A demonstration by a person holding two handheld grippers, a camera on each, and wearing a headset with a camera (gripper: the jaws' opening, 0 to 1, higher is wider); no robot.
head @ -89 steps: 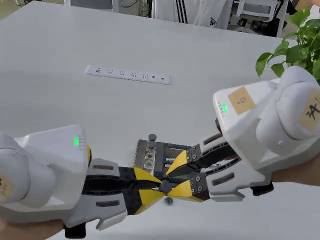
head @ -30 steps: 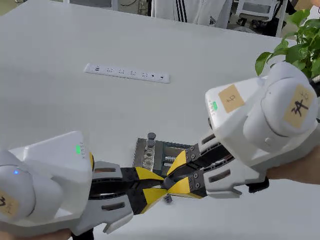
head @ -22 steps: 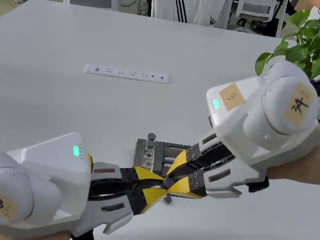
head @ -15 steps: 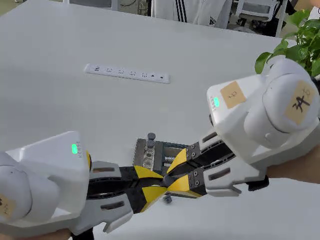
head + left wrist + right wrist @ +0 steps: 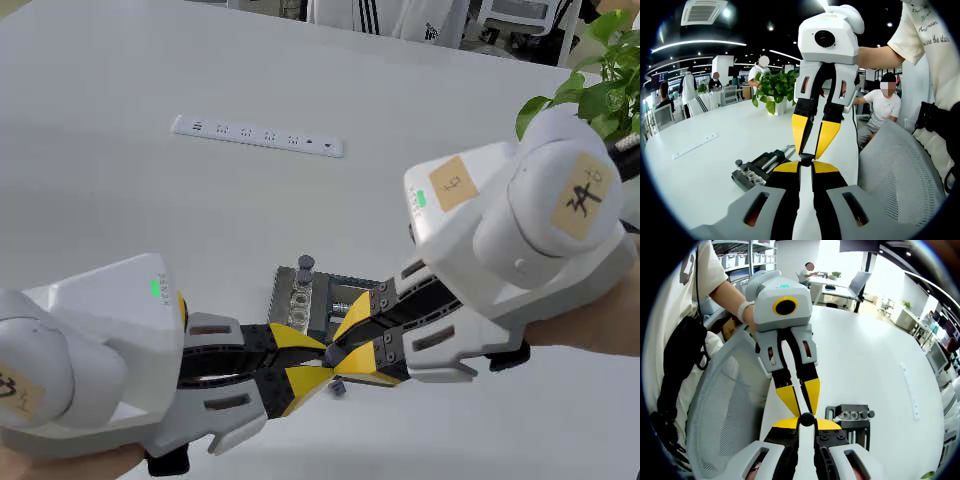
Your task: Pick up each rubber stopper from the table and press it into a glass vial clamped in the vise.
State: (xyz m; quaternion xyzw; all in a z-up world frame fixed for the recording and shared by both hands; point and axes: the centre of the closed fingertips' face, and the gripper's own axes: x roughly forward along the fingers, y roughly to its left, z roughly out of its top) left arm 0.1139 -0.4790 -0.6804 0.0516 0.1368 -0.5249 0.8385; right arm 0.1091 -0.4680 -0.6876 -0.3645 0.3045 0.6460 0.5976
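Two hand-held grippers meet tip to tip. In the head view the left gripper (image 5: pixel 322 357) reaches in from 8 o'clock with its jaws pointing toward 3 o'clock. The right gripper (image 5: pixel 337 352) slants down from 2 o'clock with its jaws pointing toward 8 o'clock. Each pair of yellow-tipped jaws is drawn into a narrow V, and both sets of tips pinch one small dark stopper (image 5: pixel 806 419). The right hand (image 5: pixel 600 322) grips its handle at 3 o'clock. In the right gripper view the left hand (image 5: pixel 751 326) holds its gripper from 10 o'clock, forearm bare.

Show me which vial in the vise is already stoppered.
The vial at the row's far end: a grey stopper caps it, while the other vials stand open.
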